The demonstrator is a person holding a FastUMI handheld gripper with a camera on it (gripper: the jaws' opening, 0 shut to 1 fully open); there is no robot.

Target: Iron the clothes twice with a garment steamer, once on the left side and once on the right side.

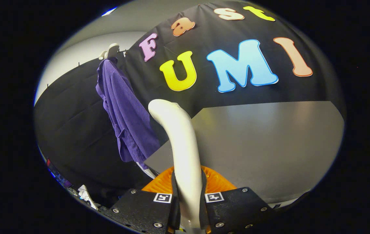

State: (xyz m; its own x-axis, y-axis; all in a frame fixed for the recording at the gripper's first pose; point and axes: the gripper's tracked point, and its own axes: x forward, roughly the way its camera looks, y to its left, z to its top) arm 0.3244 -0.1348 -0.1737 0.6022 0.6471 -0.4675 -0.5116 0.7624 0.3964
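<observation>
The hand-held gripper (189, 198) pinches the handle of the garment steamer (180, 143), one finger pressed against each side of it, so the jaws are closed on the handle with no gap showing. The steamer is a smooth cream-white piece that rises from between the fingers and curves over at its top, leaning slightly toward the hanging shirt. Just ahead of the fingers, at the foot of the steamer's handle, an orange ribbed part (215, 182) fans out on both sides of the handle.

Beyond the steamer lies a grey table (269, 146), its bare top spreading away on the side of the steamer opposite the shirt, its near corner pointing toward the shirt's hem.

The purple shirt (123, 110) hangs beside the steamer, farther off than the steamer's curved top and not touching it. It drapes down from a white hanger (111, 51) high above the steamer, with fine ribbed stripes in the cloth, and its lower edge drops down past the table's corner. Behind the shirt and the table stands the black cloth wall (74, 107) of the booth.
</observation>
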